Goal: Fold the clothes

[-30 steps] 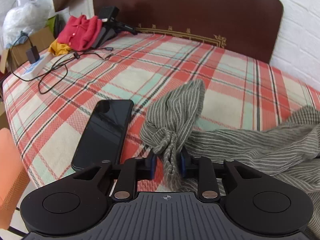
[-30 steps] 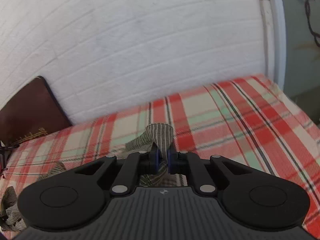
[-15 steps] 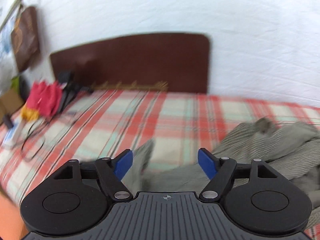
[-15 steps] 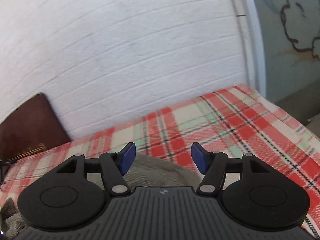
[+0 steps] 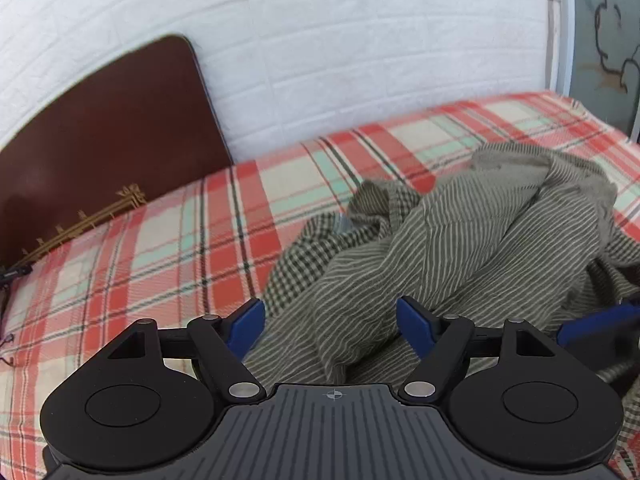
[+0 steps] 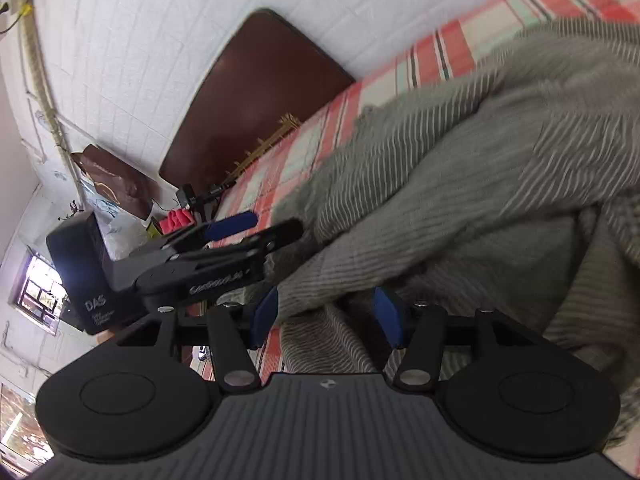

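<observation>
A grey striped garment (image 5: 460, 248) lies in a crumpled heap on the red plaid bed (image 5: 168, 248), showing a checked inner part (image 5: 304, 256). My left gripper (image 5: 332, 322) hovers at the heap's near edge. Its jaws stand wide and are closing, with a fold of cloth under the gap and neither pad touching it. My right gripper (image 6: 327, 316) is low over the same garment (image 6: 460, 184). Its jaws are closing too, with cloth in the gap and no pad pressing on it. The left gripper (image 6: 236, 240) shows just to its left, and a right fingertip (image 5: 600, 320) shows in the left wrist view.
A dark brown headboard (image 5: 100, 140) and a white brick wall (image 5: 360, 40) bound the bed. Red clothes (image 6: 180, 218), black gear and cables sit by the headboard's far end. A brown bag (image 6: 116, 188) hangs on the wall, with a window (image 6: 36, 296) beyond.
Both grippers were shut on bunched ends of the garment and have let go and opened. Both have swung toward each other over the heap. The phone is out of view.
</observation>
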